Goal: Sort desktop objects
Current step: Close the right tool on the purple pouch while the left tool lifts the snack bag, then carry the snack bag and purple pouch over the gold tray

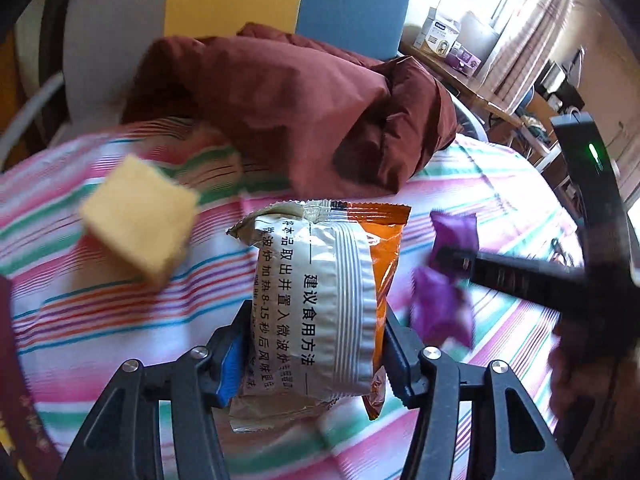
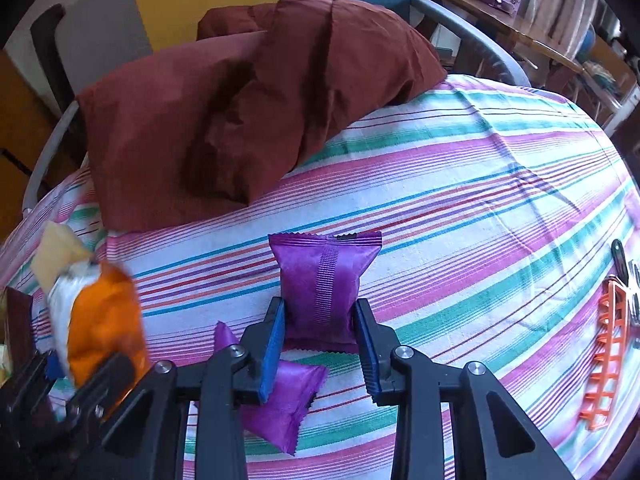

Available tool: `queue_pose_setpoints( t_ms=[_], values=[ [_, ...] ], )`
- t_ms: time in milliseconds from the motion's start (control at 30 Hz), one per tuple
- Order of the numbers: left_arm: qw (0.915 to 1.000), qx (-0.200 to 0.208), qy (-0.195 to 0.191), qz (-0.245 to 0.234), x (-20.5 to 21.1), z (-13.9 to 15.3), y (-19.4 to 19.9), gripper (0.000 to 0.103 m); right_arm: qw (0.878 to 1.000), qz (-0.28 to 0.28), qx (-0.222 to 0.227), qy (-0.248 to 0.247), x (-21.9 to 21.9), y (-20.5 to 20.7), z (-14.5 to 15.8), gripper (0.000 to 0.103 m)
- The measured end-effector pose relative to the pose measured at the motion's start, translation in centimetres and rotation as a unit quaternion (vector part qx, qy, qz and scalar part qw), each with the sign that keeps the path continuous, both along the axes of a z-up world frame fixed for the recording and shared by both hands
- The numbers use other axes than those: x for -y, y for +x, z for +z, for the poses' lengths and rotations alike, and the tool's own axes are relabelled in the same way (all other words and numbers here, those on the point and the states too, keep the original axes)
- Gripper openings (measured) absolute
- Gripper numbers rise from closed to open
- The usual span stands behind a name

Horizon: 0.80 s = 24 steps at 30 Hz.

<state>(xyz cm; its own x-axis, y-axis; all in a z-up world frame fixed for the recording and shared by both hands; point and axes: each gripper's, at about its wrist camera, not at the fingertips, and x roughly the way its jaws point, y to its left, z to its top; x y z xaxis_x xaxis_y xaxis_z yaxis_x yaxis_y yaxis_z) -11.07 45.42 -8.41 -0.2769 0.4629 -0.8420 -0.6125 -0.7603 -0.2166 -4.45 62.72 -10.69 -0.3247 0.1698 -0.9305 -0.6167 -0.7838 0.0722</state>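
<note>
The left gripper (image 1: 316, 354) has its jaws closed narrowly on the lower half of an orange and silver snack packet (image 1: 320, 300); the blue-lined pads press its two long sides, and the packet stands upright between them, lifted above the striped bedsheet (image 1: 100, 320). In the right wrist view the same packet (image 2: 100, 328) shows at the left edge, blurred, pinched in the left gripper (image 2: 80, 376).

The right gripper (image 2: 320, 340) has its jaws drawn in on a purple packet (image 2: 324, 280), gripping its lower sides so that the packet stands upright with its serrated top edge uppermost. A second purple packet (image 2: 288, 408) lies flat on the bedsheet (image 2: 480, 200) just beneath the jaws, partly hidden by the left finger. From the left wrist view the right gripper (image 1: 456, 260) reaches in from the right edge with purple wrapping (image 1: 440, 304) at its tip, too blurred to separate the two packets.

A yellow sponge block (image 1: 136, 228) rests on the bedsheet toward its left side, near a dark red pillow (image 2: 224, 112) at the far edge. An orange plastic rack (image 2: 604, 356) lies near the right edge.
</note>
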Motion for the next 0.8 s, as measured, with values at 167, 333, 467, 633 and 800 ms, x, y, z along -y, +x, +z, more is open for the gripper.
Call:
queue_pose_setpoints(
  t_ms=[167, 333, 467, 633, 800],
  values=[
    [0.9991, -0.039, -0.012, 0.010, 3.7, 0.3, 2.5, 0.058, 0.999, 0.045, -0.020, 0.002, 1.9, -1.0, 0.5, 0.034],
    [0.9986, -0.043, -0.010, 0.030, 7.8, 0.2, 3.9, 0.058, 0.992, 0.116, -0.047, 0.005, 5.0, -2.1, 1.0, 0.034],
    [0.9978, -0.052, -0.017, 0.037, 9.3, 0.0, 4.7, 0.058, 0.982, 0.174, -0.069, 0.001, 8.3, -3.3, 1.7, 0.034],
    [0.9976, -0.053, -0.018, 0.040, 11.5, 0.1, 5.7, 0.058, 0.973, 0.222, -0.062, 0.005, 10.5, -4.6, 0.6, 0.034],
    [0.9969, -0.066, -0.004, 0.041, 13.1, 1.4, 6.7, 0.058, 0.965, 0.260, -0.032, 0.018, 13.9, -3.7, -1.0, 0.034]
  ],
)
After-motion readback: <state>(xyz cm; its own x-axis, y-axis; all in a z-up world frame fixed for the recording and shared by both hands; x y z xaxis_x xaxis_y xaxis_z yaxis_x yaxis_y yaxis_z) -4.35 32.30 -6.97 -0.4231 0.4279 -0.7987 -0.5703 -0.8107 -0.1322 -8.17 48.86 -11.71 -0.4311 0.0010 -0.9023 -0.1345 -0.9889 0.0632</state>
